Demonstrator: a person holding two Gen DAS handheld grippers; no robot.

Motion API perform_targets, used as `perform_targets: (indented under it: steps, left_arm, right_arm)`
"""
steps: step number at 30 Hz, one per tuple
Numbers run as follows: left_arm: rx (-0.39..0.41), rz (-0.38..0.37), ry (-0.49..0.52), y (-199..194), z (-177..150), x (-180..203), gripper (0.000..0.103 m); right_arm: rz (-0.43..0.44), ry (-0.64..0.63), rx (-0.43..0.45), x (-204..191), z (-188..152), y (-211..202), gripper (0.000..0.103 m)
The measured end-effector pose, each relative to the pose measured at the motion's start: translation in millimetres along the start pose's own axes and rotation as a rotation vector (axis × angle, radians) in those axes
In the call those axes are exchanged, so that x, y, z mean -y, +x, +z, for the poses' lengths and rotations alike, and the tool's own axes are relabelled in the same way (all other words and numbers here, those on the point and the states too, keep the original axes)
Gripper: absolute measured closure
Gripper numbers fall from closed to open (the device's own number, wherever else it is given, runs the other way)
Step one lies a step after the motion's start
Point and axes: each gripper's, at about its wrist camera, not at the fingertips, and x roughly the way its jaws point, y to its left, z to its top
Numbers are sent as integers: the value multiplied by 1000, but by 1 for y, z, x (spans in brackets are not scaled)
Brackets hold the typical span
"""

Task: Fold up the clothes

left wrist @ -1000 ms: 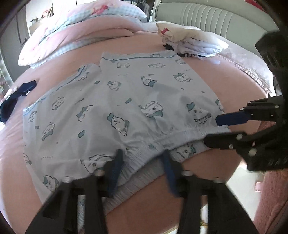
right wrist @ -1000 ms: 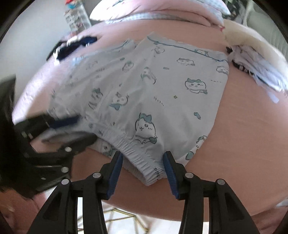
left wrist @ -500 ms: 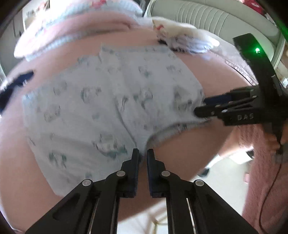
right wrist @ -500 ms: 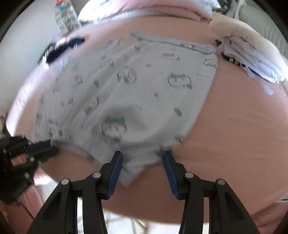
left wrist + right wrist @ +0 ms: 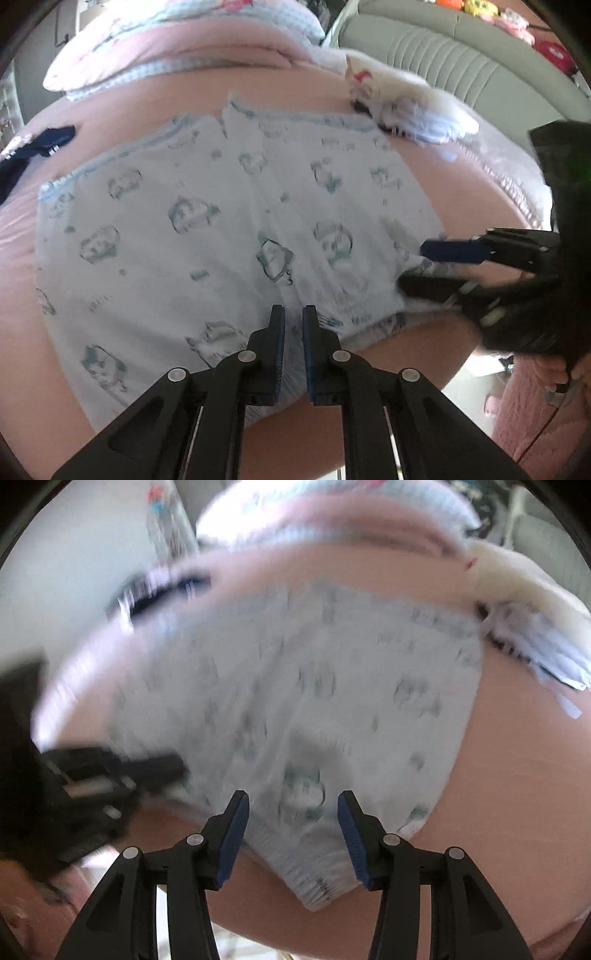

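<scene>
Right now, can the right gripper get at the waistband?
Probably yes. The right gripper is open, with the shorts' waistband bunched between its fingers and nothing in front. The left gripper looks clamped on the waistband further along, clear of it.

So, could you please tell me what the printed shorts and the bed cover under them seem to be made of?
The printed shorts look like thin, matte woven cotton or a cotton blend: soft creases, a gathered elastic waistband, and a flat printed cartoon pattern. The pink bed cover looks like smooth, matte fabric, stretched taut with almost no wrinkles; its exact fibre cannot be told from here.
</scene>
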Motion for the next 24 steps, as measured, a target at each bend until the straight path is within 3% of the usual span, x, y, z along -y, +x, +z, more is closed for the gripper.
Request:
perform_targets:
  steps: [5, 8, 10, 13, 15, 17, 18, 22, 24]
  left_arm:
    - [-9, 69, -72, -10, -6, -23, 95]
    - [-19, 116, -129, -20, -12, -42, 95]
    - [26, 67, -183, -27, -10, -44, 95]
    - [93, 1, -143, -29, -3, -23, 95]
    - [108, -45, -103, -24, 2, -5, 95]
    - [70, -55, -84, -11, 3, 6, 95]
    - [45, -42, -75, -4, 2, 11, 95]
    - [-8, -37, -82, -5, -5, 7, 94]
    - [-46, -40, -91, -11, -8, 2, 94]
  right_arm:
    - [-37, -30, -80, 10, -22, -3, 52]
    - [-63, -57, -78, 13, -32, -11, 51]
    - [25, 4, -51, 21, -32, -20, 51]
    - [129, 98, 45, 32, -22, -33, 51]
    - [163, 146, 131, 36, -13, -42, 49]
    - [127, 179, 145, 32, -13, -38, 49]
    - [107, 191, 143, 30, -13, -35, 49]
    - [4, 167, -18, 32, -20, 2, 50]
    - [-16, 110, -46, 22, -27, -4, 49]
